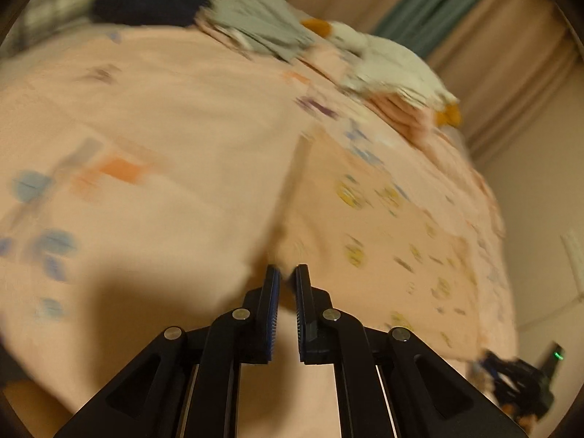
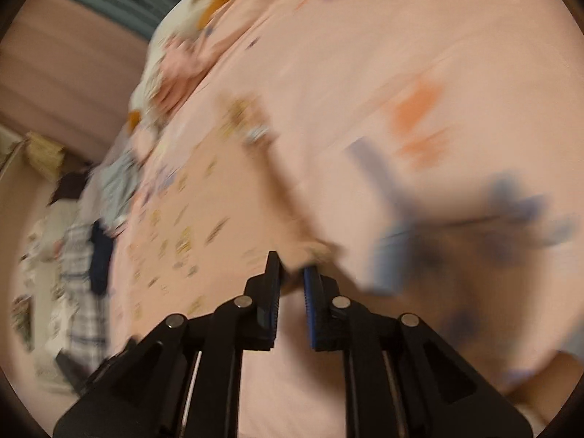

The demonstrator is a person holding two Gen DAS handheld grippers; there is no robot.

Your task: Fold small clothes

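A small peach garment with yellow prints lies on the peach printed bedspread; both views are motion-blurred. My left gripper is nearly shut, pinching the garment's near corner. The same garment shows in the right wrist view, where my right gripper is nearly shut on its near edge. My right gripper also shows at the lower right of the left wrist view.
Folded clothes lie at the far edge: a dark navy piece, a grey piece, a plaid one. A white plush toy with orange parts lies on the bed. Curtains hang behind. The bedspread fills the right wrist view.
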